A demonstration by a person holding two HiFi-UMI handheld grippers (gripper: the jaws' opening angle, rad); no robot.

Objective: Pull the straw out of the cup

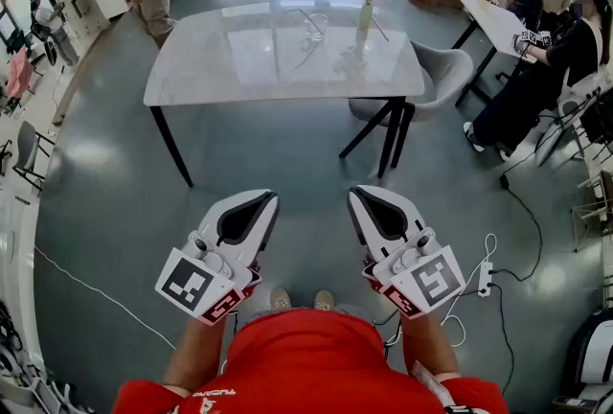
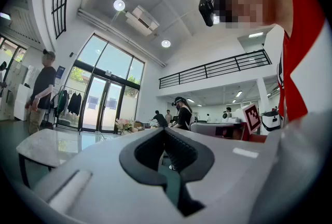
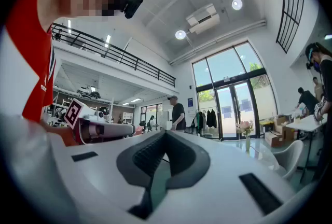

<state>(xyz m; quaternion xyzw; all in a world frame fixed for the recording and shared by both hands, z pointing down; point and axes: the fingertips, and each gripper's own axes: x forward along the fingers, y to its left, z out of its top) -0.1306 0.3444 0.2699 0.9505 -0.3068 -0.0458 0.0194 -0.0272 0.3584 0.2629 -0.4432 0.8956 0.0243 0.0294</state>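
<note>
White left gripper (image 1: 268, 199) and right gripper (image 1: 356, 194) are held level, side by side over the grey floor, well short of the table (image 1: 239, 67). Both pairs of jaws are pressed together with nothing between them, and each gripper view shows the pads meeting at the tips. Out on the far part of the tabletop sits the clear cup (image 1: 316, 27), just left of a vase of flowers (image 1: 365, 5). A thin line slanting from it looks like the straw (image 1: 301, 14), too small to be sure. A grey chair (image 1: 436, 77) stands at the table's right end.
</note>
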